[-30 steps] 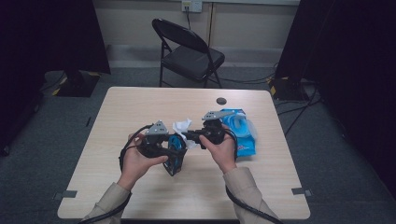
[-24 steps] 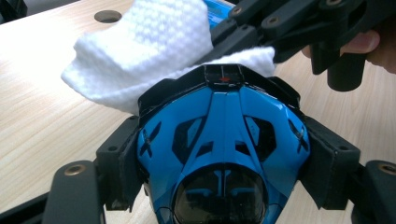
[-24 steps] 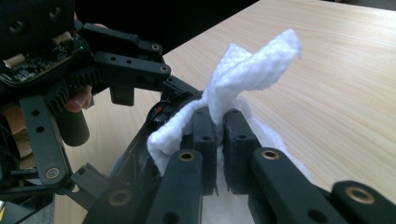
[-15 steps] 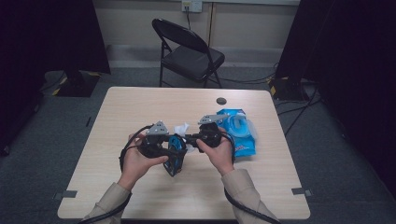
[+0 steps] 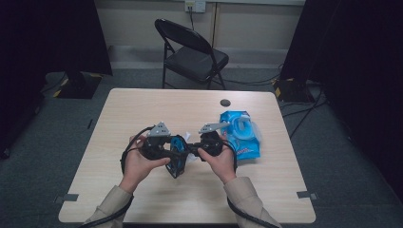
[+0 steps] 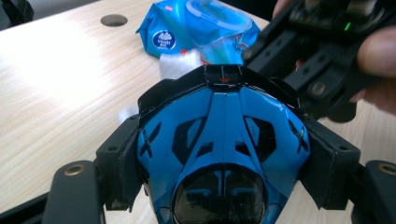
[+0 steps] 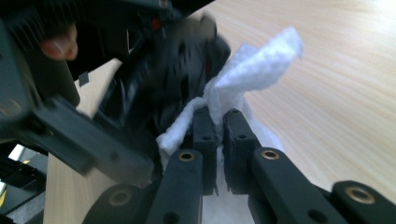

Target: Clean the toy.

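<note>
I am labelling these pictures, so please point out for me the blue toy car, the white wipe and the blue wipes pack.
blue toy car (image 6: 224, 126), left gripper view, on its blue roof.
white wipe (image 7: 254, 67), right gripper view, on its raised free end.
blue wipes pack (image 5: 242, 135), high view, on its top face.

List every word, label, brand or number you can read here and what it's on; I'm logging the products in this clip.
Blue wipes pack: a round dark-blue logo with white lettering, too blurred to read.
Same pack in the high view: red print near its lower edge, too small to read.
Blue toy car: black markings, no lettering.
White wipe: no print.
Nothing can be quoted with confidence.
</note>
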A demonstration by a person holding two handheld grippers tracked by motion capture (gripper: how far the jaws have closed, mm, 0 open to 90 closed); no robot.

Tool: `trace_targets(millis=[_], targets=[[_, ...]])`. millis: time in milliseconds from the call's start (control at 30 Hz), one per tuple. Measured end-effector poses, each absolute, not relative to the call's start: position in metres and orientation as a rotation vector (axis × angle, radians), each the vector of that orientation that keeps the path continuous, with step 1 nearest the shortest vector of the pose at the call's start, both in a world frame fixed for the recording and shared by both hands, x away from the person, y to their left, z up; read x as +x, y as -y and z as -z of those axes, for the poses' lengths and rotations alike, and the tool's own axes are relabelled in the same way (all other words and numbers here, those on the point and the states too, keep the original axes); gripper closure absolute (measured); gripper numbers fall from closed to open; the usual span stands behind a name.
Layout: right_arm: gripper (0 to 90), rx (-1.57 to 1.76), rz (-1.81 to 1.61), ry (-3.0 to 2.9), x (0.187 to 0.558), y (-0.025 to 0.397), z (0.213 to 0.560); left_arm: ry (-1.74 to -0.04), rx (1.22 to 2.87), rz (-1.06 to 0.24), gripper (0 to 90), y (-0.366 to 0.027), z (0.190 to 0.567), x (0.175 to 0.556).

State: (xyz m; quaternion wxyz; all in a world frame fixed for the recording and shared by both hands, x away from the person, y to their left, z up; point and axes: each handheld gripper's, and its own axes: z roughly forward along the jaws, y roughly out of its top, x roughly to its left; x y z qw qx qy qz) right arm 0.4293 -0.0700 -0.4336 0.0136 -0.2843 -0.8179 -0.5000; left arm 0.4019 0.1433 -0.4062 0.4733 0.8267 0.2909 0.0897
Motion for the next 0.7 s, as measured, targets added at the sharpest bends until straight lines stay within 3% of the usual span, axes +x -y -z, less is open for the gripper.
trace_targets(millis=[700], targets=[[85.5, -0.916, 1.480, 2.505, 0.423, 0.064, 0.474, -0.706, 1.994, -0.234, 25.7, -0.145, 0.401, 0.401]])
